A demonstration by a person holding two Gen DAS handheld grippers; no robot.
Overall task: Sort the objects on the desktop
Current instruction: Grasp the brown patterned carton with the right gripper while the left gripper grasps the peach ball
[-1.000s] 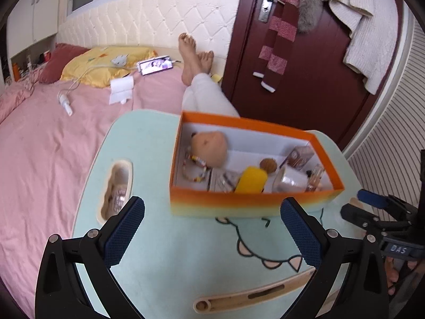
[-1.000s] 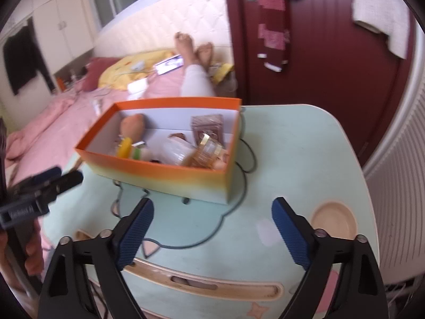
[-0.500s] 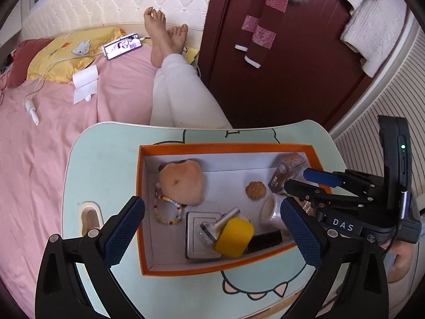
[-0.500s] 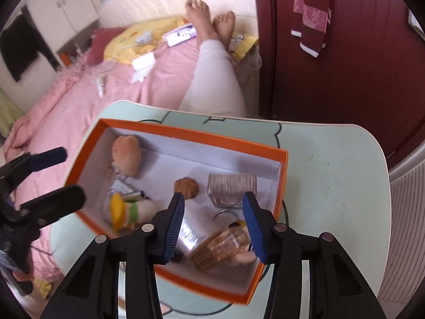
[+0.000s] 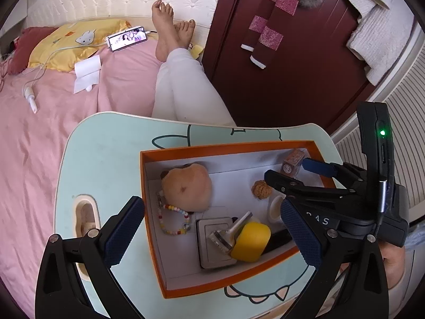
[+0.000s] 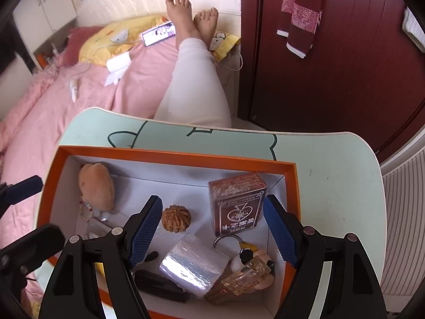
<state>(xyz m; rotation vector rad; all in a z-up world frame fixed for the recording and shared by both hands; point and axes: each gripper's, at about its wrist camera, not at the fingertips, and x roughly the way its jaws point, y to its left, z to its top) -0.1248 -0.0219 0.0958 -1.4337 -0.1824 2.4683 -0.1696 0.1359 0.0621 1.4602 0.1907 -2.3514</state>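
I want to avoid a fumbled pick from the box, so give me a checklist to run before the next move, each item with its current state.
1. Right hand-held gripper open and empty: ok.
2. Left hand-held gripper open and empty: ok.
3. Brown card box lies between the right fingers' line, free on top: ok.
4. Walnut-like ball clear of the right gripper's left finger: not ok, it sits close beside it.
5. Orange box fully on the table: cannot tell, its near edge is hidden.
6. The two grippers apart from each other: ok, though both hang over the box.
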